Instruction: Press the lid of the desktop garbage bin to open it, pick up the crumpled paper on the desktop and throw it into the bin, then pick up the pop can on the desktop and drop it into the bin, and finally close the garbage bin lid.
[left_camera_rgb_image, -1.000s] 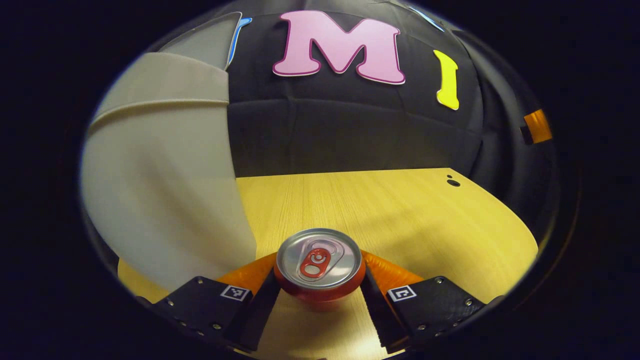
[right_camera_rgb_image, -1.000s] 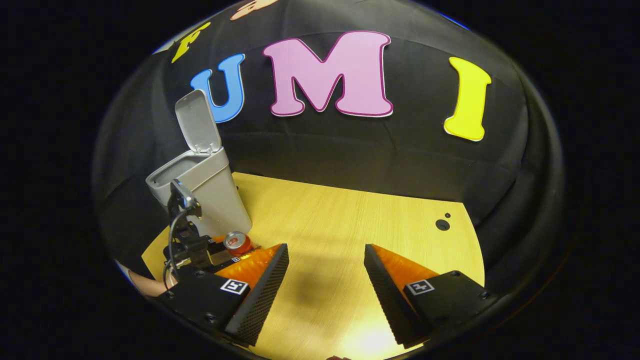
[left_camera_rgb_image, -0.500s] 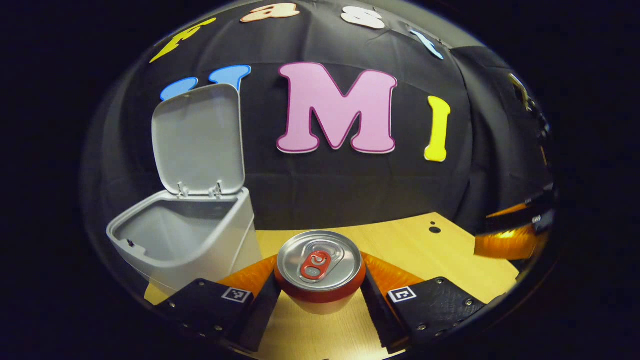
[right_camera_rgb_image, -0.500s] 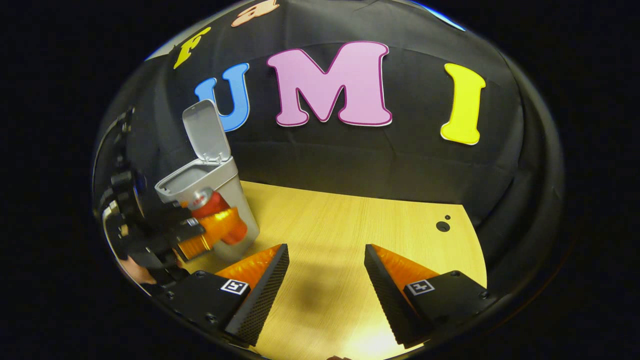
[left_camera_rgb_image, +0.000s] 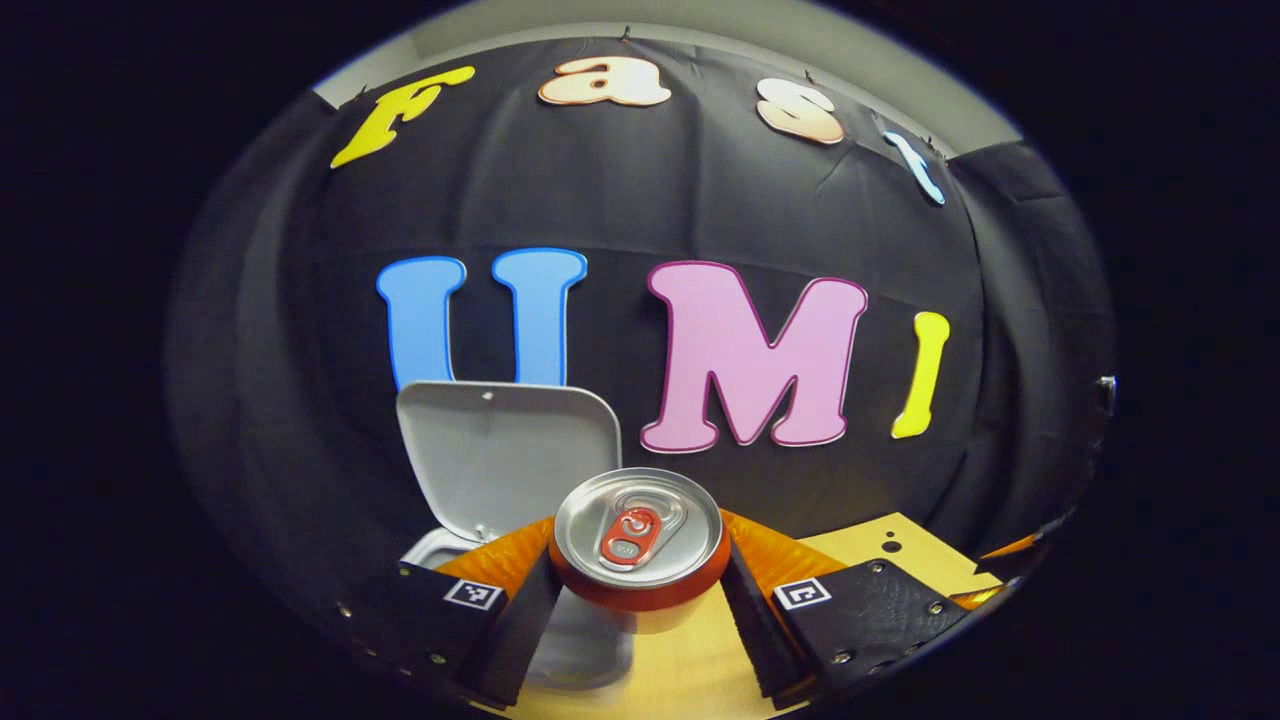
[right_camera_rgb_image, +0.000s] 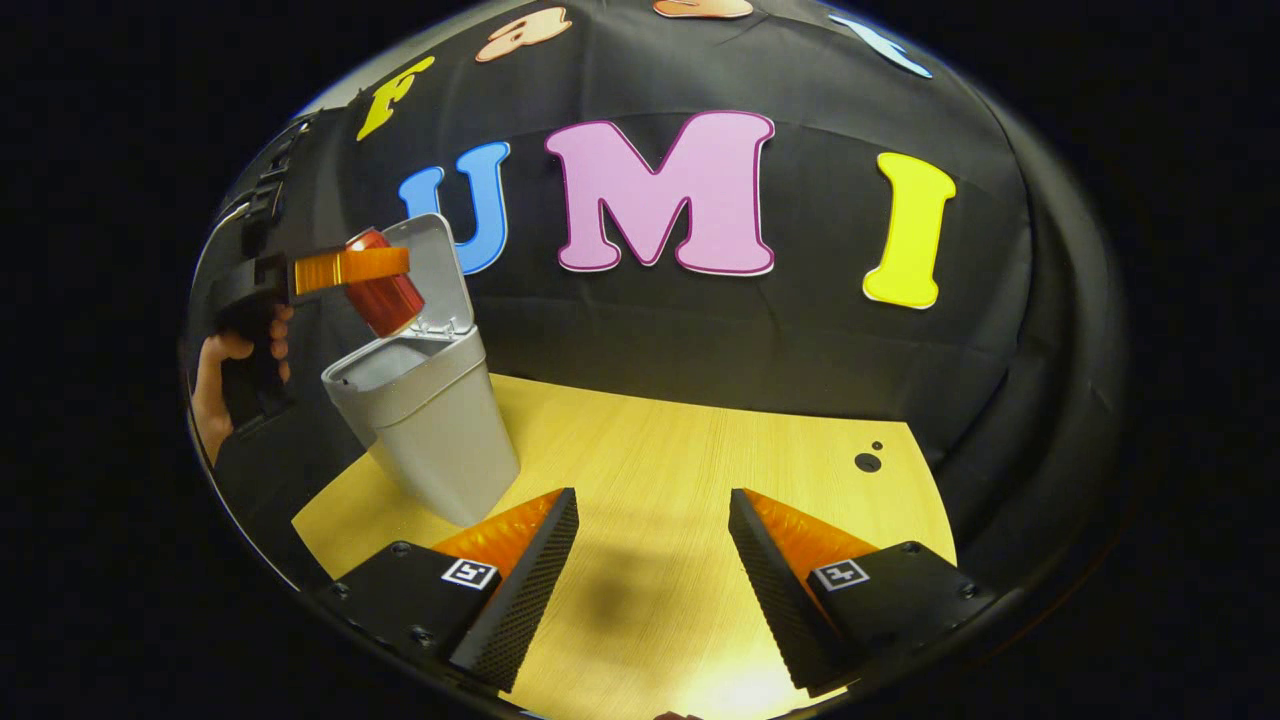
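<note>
My left gripper (left_camera_rgb_image: 637, 580) is shut on a red pop can (left_camera_rgb_image: 638, 535), its silver top with a red tab facing the camera. Behind and below the can stands the grey bin (left_camera_rgb_image: 440, 548) with its lid (left_camera_rgb_image: 505, 450) raised upright. In the right gripper view the same can (right_camera_rgb_image: 385, 290) hangs tilted over the bin's (right_camera_rgb_image: 430, 420) open mouth, held by the left gripper (right_camera_rgb_image: 350, 268) in a person's hand (right_camera_rgb_image: 215, 385). My right gripper (right_camera_rgb_image: 650, 525) is open above the wooden table (right_camera_rgb_image: 680, 480), nothing between its fingers.
The bin stands near the table's left rear corner, close to the black cloth wall. A small dark hole (right_camera_rgb_image: 867, 462) marks the table top at the right rear. Bare wood stretches from the bin to that hole.
The left gripper has lifted the can from the table beside the bin up to above the bin's open mouth. The right gripper has stayed open and nearly still.
</note>
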